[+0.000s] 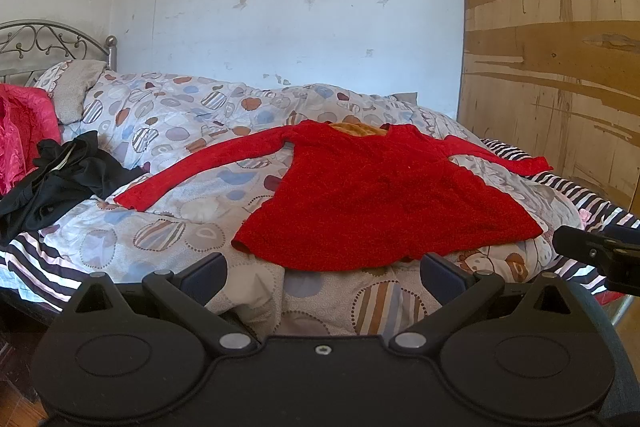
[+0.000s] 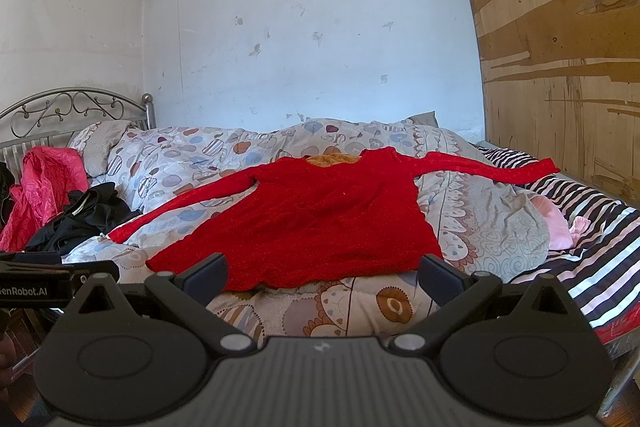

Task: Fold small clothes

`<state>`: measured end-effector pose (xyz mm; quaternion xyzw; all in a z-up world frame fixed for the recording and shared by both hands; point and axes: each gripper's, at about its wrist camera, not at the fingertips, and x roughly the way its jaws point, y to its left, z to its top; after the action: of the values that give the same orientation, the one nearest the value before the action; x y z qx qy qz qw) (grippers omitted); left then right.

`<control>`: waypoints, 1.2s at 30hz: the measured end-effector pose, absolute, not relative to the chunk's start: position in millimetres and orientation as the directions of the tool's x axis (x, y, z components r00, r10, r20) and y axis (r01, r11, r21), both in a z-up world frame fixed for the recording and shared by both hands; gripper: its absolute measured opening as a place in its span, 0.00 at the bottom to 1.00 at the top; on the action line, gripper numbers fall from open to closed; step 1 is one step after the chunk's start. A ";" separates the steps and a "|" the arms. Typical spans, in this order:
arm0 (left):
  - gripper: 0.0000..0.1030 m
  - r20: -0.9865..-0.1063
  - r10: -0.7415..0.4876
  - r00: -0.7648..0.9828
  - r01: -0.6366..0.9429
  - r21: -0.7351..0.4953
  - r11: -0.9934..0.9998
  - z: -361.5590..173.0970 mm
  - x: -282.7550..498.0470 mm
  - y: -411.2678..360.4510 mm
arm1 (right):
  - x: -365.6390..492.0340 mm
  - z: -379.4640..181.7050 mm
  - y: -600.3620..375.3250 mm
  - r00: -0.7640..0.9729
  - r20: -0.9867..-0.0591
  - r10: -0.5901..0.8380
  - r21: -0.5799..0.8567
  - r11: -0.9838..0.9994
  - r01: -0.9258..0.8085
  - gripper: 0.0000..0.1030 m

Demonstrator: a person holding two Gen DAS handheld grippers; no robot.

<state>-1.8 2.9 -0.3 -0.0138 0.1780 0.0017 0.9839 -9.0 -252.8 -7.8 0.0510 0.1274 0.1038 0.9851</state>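
Observation:
A small red long-sleeved dress (image 1: pixel 372 203) lies flat on the patterned quilt (image 1: pixel 180 115), both sleeves spread out, collar toward the wall with an orange lining showing. It also shows in the right wrist view (image 2: pixel 320 219). My left gripper (image 1: pixel 323 273) is open and empty, just short of the dress's near hem. My right gripper (image 2: pixel 323 273) is open and empty at the hem too. The right gripper's body shows at the right edge of the left wrist view (image 1: pixel 596 251).
A black garment (image 1: pixel 60 183) and a pink jacket (image 1: pixel 24 131) lie at the bed's left. A pillow (image 1: pixel 76 87) and metal headboard (image 1: pixel 44 43) stand at far left. A striped sheet (image 2: pixel 592 227) with pink clothing (image 2: pixel 560 223) lies on the right. A wooden wardrobe (image 1: pixel 560 67) stands on the right.

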 end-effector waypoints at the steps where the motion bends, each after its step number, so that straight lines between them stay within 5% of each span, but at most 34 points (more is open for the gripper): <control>1: 0.99 -0.350 -0.002 0.937 -0.008 -0.026 1.000 -0.3 -1.5 2.6 | -8.7 -7.0 -253.2 0.946 -0.240 0.218 0.127 0.973 -0.192 1.00; 36: 0.99 -0.354 -0.002 0.935 -0.008 -0.027 1.000 -2.4 -0.6 3.0 | -7.1 -8.7 -252.4 0.945 -0.243 0.220 0.128 0.973 -0.193 1.00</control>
<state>-0.6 3.0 -2.4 -0.0142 0.1798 0.0015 0.9836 -7.1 -252.4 -8.7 0.0514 0.1288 0.1048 0.9848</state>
